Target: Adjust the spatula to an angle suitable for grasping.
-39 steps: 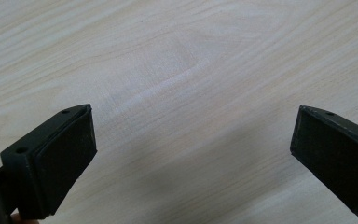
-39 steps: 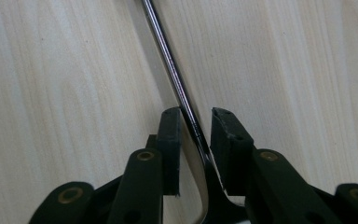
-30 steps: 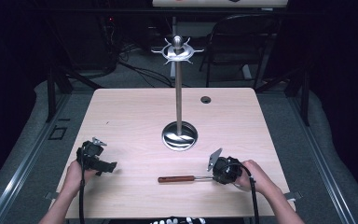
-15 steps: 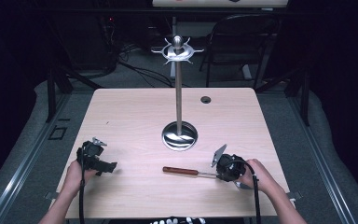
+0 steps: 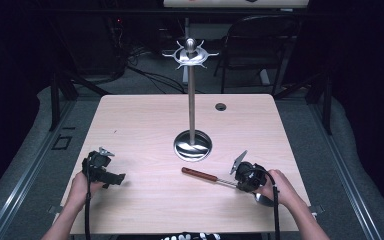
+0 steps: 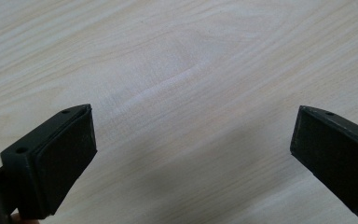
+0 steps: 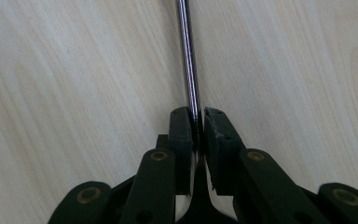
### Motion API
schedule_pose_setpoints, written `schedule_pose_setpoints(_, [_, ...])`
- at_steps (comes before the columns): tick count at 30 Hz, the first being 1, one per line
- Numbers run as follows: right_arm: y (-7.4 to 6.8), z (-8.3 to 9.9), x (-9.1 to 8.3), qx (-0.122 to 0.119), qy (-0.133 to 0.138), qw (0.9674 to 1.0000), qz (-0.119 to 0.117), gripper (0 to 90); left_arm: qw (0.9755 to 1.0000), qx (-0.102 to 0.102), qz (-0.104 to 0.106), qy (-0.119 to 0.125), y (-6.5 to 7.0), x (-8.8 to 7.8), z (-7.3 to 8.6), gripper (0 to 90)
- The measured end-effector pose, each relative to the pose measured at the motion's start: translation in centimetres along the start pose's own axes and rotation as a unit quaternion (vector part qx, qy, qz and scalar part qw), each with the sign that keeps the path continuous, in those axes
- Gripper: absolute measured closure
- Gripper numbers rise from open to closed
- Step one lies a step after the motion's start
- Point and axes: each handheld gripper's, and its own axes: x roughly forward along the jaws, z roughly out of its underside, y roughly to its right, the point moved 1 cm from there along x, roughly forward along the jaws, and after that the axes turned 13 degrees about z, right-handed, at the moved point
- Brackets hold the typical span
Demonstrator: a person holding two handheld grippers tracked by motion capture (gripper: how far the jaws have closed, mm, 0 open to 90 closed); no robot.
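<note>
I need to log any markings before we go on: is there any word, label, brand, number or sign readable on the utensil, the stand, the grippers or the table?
No readable text anywhere.
Utensil in the right gripper: plain wooden handle, bare metal shaft.
Metal stand: bare.
Left gripper: plain black pads.
Table: wood grain, no markings.

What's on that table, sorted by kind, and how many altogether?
Metal stand with hooks: 1
Wooden-handled utensil with a metal shaft: 1
Hand-held tools: 2, the left tool open, the right tool shut on the utensil's shaft
Total: 4
</note>
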Motion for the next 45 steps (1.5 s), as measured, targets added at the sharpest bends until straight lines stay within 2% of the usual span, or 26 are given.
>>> schedule_pose_setpoints(5, [0.2,0.1,0.0,0.005,-0.017,0.9998,-0.001,81.9,1.0,0.001,-0.003,0.0,0.0,0.0,0.0,0.0])
schedule_pose_setpoints(8, [0.0,0.1,-0.1,0.008,-0.009,0.9999,-0.003,75.7,1.0,0.001,-0.001,-0.001,0.0,0.0,0.0,0.0])
schedule_pose_setpoints(10, [-0.1,-0.1,-0.3,0.008,0.0,1.0,-0.005,74.8,1.0,0.001,-0.004,0.0,0.1,0.0,0.0,0.0])
schedule_pose_setpoints(11, [-0.1,-0.5,-0.5,0.002,0.002,1.0,0.006,74.1,1.0,0.002,-0.004,-0.002,0.1,0.0,-0.1,0.0])
schedule_pose_setpoints(14, [-0.4,-1.3,-0.5,0.002,0.014,0.9999,0.006,74.4,1.0,0.002,-0.002,-0.006,0.0,0.1,-0.1,0.0])
schedule_pose_setpoints(20, [-0.8,-4.8,-0.5,-0.021,0.022,0.9995,0.007,75.2,1.0,0.003,-0.001,-0.009,0.1,0.2,-0.2,0.0])
schedule_pose_setpoints(22, [-0.8,-5.8,-0.2,-0.032,0.014,0.9994,0.0,75.3,1.0,0.003,-0.002,-0.009,0.1,0.2,-0.1,0.0])
schedule_pose_setpoints(25, [-0.7,-6.7,0.3,-0.037,0.005,0.9993,-0.003,75.2,1.0,0.002,-0.002,-0.007,0.0,0.1,0.0,0.0])
schedule_pose_setpoints(31, [-0.6,-6.5,0.5,-0.035,0.005,0.9993,-0.011,75.3,1.0,0.001,-0.002,-0.007,-0.1,0.1,0.1,0.0])
schedule_pose_setpoints(36, [-1.3,-6.5,1.0,-0.054,-0.006,0.9985,-0.003,77.5,1.0,-0.001,-0.002,-0.005,-0.1,0.0,0.0,0.0])
schedule_pose_setpoints(42, [-1.3,-6.5,1.2,-0.058,-0.01,0.9983,0.004,80.9,1.0,0.001,0.0,-0.005,-0.1,0.0,0.1,0.0])
schedule_pose_setpoints(45, [-1.5,-6.6,1.4,-0.058,-0.022,0.9979,0.016,82.2,1.0,0.0,-0.001,-0.003,-0.1,0.0,0.1,0.0])
